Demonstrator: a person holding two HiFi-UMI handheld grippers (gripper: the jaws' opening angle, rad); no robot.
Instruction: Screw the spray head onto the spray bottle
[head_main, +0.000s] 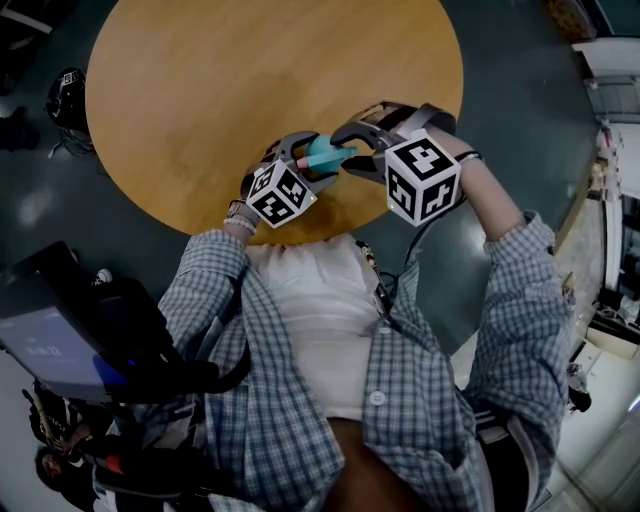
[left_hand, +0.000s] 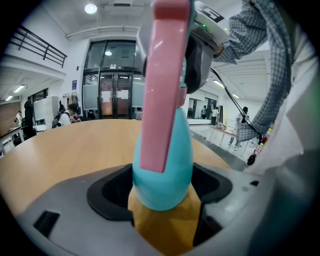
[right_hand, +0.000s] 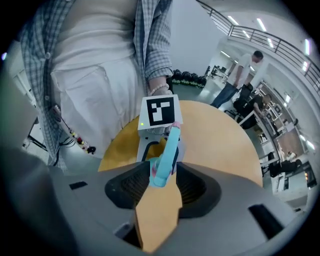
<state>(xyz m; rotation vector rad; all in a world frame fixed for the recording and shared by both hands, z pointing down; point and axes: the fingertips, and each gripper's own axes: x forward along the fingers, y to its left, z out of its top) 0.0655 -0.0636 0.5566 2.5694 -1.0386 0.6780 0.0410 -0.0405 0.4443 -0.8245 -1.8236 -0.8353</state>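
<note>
A slim teal spray bottle (head_main: 325, 153) with a pink trigger (left_hand: 162, 90) is held in the air over the near edge of the round wooden table (head_main: 250, 80). My left gripper (head_main: 308, 162) is shut on its rounded teal body (left_hand: 162, 170). From the other side my right gripper (head_main: 352, 155) is shut on the spray head end (right_hand: 160, 172), which sits between its jaws. In the right gripper view the bottle runs from those jaws to the left gripper's marker cube (right_hand: 160, 112). The joint between head and bottle is hidden by the fingers.
The person's checked shirt (head_main: 420, 380) fills the lower part of the head view. Black equipment with a screen (head_main: 70, 340) stands at lower left on the dark floor. A white bench (head_main: 615, 200) lines the right edge. People stand far off in the hall (right_hand: 240, 75).
</note>
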